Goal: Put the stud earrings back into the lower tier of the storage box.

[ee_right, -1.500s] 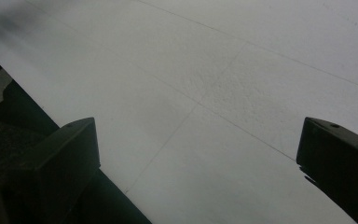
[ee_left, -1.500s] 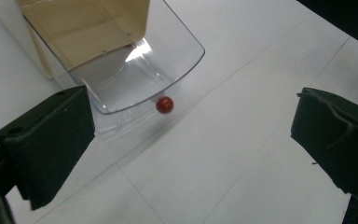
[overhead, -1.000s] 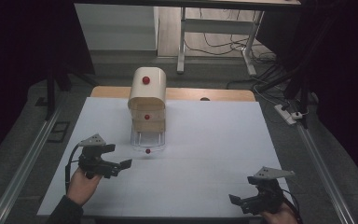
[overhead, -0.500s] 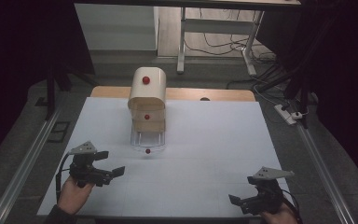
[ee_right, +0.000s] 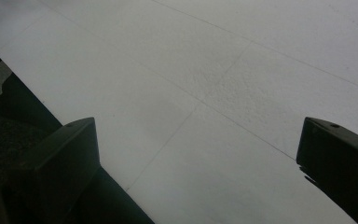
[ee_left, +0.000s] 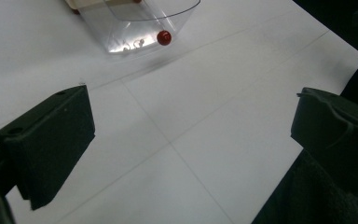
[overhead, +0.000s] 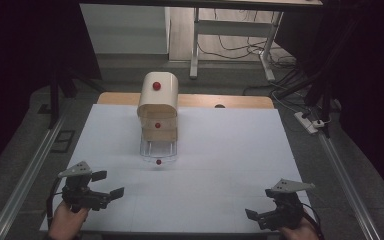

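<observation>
A wooden bread-box-like cabinet (overhead: 157, 102) with red knobs stands at the middle back of the white table. A clear plastic lid or drawer (overhead: 158, 151) with a red knob (overhead: 158, 161) lies in front of it, and the same clear plastic piece (ee_left: 140, 25) with its red knob (ee_left: 164, 37) shows at the top of the left gripper view. My left gripper (overhead: 107, 185) is open near the front left corner, with nothing between its jaws. My right gripper (overhead: 254, 215) is open at the front right, low over the bare table sheet (ee_right: 223, 93).
The white sheet (overhead: 230, 165) covers the table, with a wooden edge (overhead: 230, 101) at the back. Metal rails (overhead: 25, 180) run along both sides. A power strip (overhead: 310, 122) and cables lie on the floor at the right.
My left gripper has pulled back toward the front left corner, away from the clear plastic piece. The right gripper has stayed in place.
</observation>
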`<state>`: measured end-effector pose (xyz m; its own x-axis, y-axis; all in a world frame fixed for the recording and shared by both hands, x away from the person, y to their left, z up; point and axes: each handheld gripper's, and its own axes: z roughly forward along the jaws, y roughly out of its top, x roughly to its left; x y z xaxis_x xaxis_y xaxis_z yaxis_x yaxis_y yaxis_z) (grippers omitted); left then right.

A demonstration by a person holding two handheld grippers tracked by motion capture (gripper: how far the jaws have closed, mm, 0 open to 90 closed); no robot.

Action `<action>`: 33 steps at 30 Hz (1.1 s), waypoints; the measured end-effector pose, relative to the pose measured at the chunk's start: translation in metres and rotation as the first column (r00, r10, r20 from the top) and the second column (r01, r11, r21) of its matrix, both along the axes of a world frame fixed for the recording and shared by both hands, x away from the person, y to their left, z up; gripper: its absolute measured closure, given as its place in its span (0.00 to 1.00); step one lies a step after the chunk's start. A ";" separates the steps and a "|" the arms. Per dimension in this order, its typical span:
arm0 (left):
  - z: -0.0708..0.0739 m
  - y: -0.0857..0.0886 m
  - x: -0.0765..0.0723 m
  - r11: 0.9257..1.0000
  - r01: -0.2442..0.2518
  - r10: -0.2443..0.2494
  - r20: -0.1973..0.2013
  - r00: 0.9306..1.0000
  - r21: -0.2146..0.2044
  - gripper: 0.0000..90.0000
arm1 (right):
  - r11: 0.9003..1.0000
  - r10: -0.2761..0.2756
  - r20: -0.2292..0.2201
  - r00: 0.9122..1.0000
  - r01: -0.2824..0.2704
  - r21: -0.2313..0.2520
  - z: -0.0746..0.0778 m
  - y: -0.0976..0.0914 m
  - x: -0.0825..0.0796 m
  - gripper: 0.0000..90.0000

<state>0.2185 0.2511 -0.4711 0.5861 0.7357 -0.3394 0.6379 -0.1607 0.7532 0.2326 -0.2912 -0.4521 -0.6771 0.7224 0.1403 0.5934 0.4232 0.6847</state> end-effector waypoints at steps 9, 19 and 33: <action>-0.001 0.012 -0.017 1.000 -0.023 0.023 0.000 1.000 -0.002 0.00 | 1.000 0.004 0.000 1.000 -0.004 -0.005 0.000 0.001 0.000 0.00; -0.002 0.020 -0.030 0.999 -0.046 0.046 -0.003 0.999 0.016 0.00 | 1.000 0.010 0.001 1.000 -0.010 -0.014 0.000 0.002 0.000 0.00; -0.003 0.035 -0.047 0.994 -0.104 0.104 0.007 0.995 0.023 0.00 | 1.000 0.005 0.001 1.000 -0.005 -0.017 0.000 0.001 0.000 0.00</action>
<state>0.1710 0.2857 -0.4743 0.5079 0.8006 -0.3178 0.6474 -0.1115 0.7539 0.2323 -0.2898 -0.4524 -0.6808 0.7213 0.1275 0.5907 0.4378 0.6778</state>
